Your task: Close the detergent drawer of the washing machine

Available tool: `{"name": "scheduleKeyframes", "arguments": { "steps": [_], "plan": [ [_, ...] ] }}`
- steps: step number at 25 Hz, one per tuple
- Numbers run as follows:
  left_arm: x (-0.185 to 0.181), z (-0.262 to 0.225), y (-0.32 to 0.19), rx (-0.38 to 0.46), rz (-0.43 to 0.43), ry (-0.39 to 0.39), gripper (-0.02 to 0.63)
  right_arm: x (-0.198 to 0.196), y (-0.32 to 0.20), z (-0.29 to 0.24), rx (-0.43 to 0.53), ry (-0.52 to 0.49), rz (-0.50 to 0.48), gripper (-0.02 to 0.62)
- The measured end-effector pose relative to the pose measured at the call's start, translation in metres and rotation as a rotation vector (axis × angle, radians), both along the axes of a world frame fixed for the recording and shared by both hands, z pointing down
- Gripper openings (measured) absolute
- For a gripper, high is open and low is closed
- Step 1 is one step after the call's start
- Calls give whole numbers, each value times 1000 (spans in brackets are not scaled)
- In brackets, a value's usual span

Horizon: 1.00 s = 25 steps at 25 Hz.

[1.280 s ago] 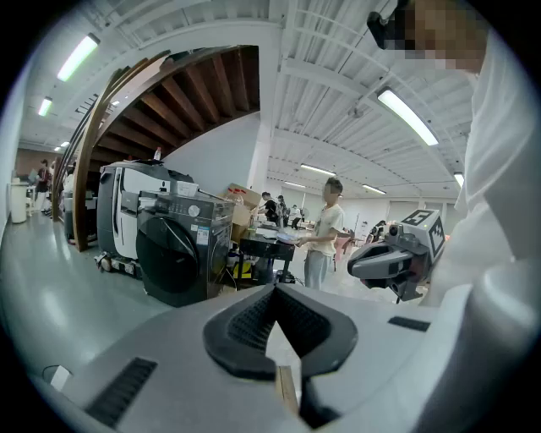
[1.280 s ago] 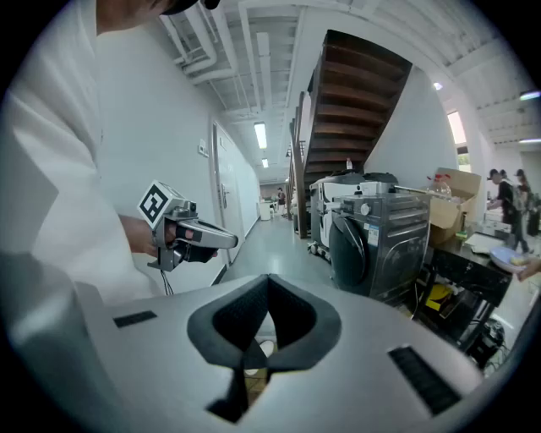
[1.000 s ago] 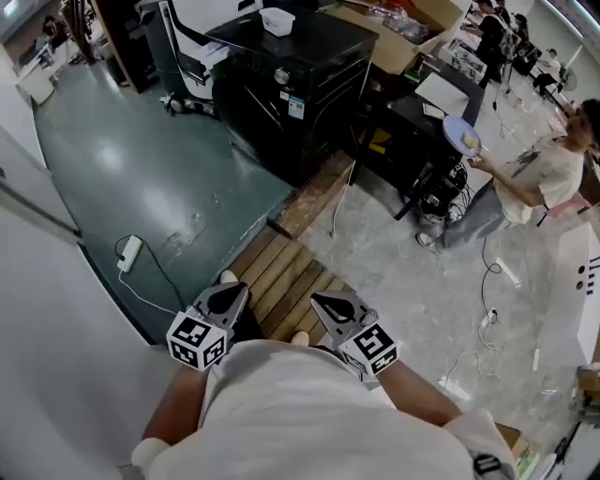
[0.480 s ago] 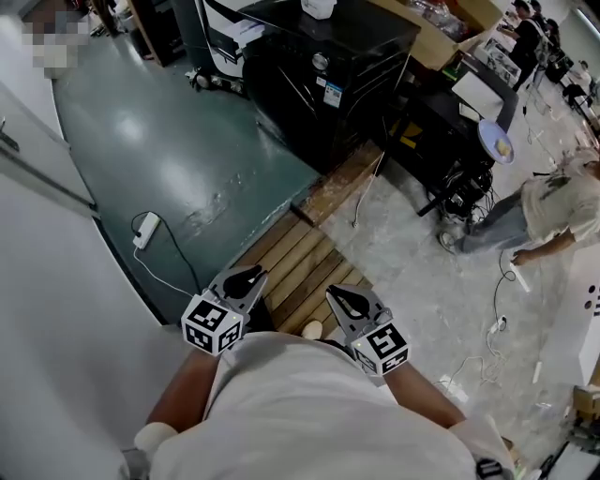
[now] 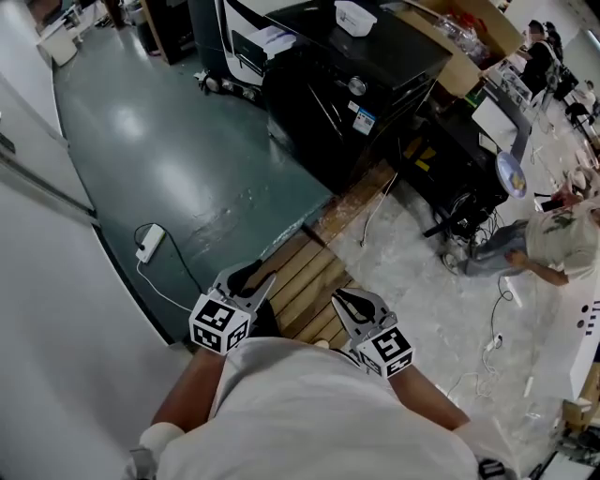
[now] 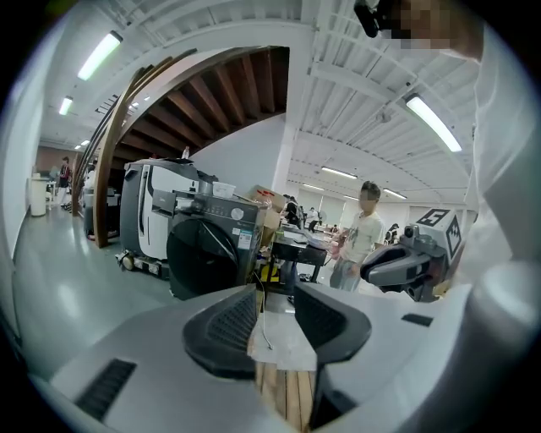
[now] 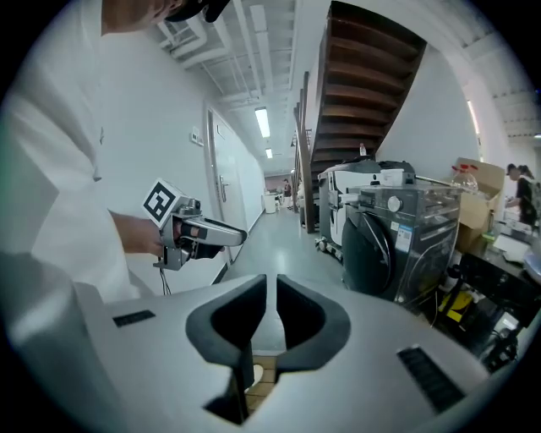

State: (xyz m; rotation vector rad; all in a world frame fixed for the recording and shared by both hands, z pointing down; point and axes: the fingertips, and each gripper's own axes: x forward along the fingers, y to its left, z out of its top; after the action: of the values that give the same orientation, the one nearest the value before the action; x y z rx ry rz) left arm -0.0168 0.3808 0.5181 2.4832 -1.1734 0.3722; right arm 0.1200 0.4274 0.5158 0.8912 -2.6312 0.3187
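The black front-loading washing machine (image 5: 361, 98) stands several steps ahead at the top centre of the head view, with a white tub (image 5: 354, 16) on its top. It also shows in the left gripper view (image 6: 211, 254) and the right gripper view (image 7: 393, 245). Its detergent drawer is too small to make out. My left gripper (image 5: 246, 275) (image 6: 275, 317) is held low in front of the body; its jaws have just been opening and nothing is between them. My right gripper (image 5: 345, 298) (image 7: 271, 292) is beside it, jaws together, empty. Both are far from the machine.
A wooden pallet (image 5: 300, 277) lies on the floor under the grippers. A power strip (image 5: 148, 246) with its cable lies by the white wall at left. A dark desk with cables (image 5: 459, 159) stands right of the machine, and a person (image 5: 553, 239) crouches at far right.
Both grippers and the view have moved forward toward the washing machine, which now looks nearer. The left jaws have gone from shut to open. The right jaws look the same.
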Motion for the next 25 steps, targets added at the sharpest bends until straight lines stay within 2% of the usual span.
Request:
{"name": "scheduleKeyframes", "arguments": {
  "steps": [6, 12, 19, 25],
  "plan": [
    [-64, -26, -68, 2, 13, 8, 140, -67, -63, -29, -13, 23, 5, 20],
    [-111, -64, -118, -9, 89, -28, 145, -119, -106, -73, -42, 18, 50, 19],
    [-119, -82, -166, -13, 95, -7, 146, -120, -138, -85, -65, 34, 95, 18],
    [-106, -86, -218, -10, 94, -21, 146, -106, -202, -90, -25, 24, 106, 18]
  ]
}}
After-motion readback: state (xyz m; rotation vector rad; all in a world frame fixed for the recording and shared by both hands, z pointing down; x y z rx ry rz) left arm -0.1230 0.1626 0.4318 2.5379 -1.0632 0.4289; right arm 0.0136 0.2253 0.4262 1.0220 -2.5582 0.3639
